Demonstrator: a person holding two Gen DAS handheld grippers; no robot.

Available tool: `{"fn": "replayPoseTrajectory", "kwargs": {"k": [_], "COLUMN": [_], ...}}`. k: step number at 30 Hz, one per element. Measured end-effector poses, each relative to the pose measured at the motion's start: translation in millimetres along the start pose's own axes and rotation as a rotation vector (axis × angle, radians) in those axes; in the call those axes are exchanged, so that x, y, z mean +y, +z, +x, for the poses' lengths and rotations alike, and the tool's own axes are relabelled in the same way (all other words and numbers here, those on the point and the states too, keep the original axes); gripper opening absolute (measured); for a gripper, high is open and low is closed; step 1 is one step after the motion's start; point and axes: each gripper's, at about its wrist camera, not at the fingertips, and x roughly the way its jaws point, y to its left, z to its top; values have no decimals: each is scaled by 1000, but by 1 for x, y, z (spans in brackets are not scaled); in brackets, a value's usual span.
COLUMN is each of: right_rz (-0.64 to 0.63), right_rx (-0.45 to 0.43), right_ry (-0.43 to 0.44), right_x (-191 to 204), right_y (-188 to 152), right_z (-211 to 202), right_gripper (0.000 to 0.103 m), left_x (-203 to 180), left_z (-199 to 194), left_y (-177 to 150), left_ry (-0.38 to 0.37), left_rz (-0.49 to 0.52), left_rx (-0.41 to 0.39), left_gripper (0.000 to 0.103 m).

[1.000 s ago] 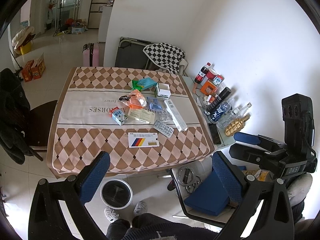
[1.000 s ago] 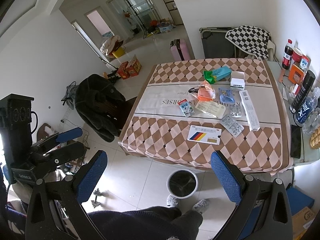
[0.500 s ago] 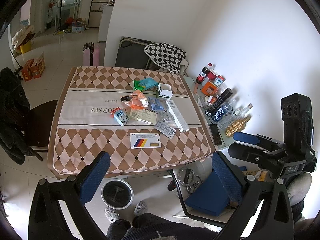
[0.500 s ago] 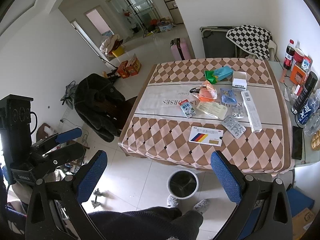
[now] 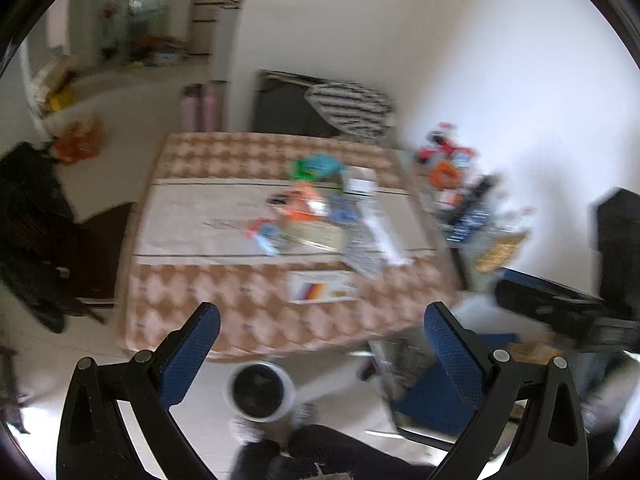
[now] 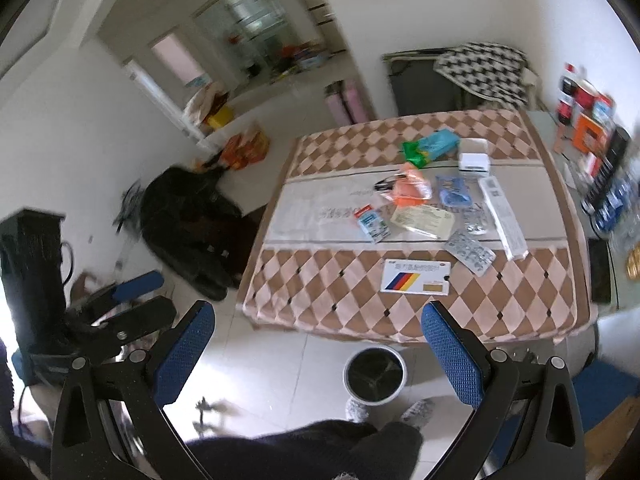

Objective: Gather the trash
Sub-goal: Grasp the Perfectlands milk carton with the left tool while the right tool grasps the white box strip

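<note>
Where motion smears — table litter indistinct

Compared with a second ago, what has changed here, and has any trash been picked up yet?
Both cameras have moved nearer the table, the left view now smeared by motion. Nothing was picked up: the left gripper and right gripper stay open and empty. The striped box, blister pack and other trash lie where they were, and the bin stays below the table edge.

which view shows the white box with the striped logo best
The right wrist view: the white box is sharp near the table's front edge, its stripes distinct. The left wrist view shows it too, but smeared by motion blur.
</note>
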Motion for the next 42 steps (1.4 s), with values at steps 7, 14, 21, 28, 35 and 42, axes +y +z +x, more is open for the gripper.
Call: {"fn": "replayPoseTrajectory", "kwargs": {"k": [7,14,21,28,35,42], "right_rz": [212,267,217,173,175,228], "right_rx": [-18,89,352,497,500,472], "right_ry": [-269,-452,-500,-473,-418,-394], "right_x": [-76,-205,-304,-339,-347,-348], "right_y": [32,92,126,127,129,125], "right_z": [69,170,310,382,397,373], "right_gripper": [103,103,98,96,79,52], "left_x": [28,52,79,104,101,69], "left_z": [113,266,399,445,464,453], "left_y": [27,60,70,64,62,79], "left_ry": [182,291,336,334,325,358], "left_rz": [-56,-216,-383,-562,-575,-446], "left_rx": [113,289,485,527,544,519], "left_gripper": [103,103,98,90,50,49]}}
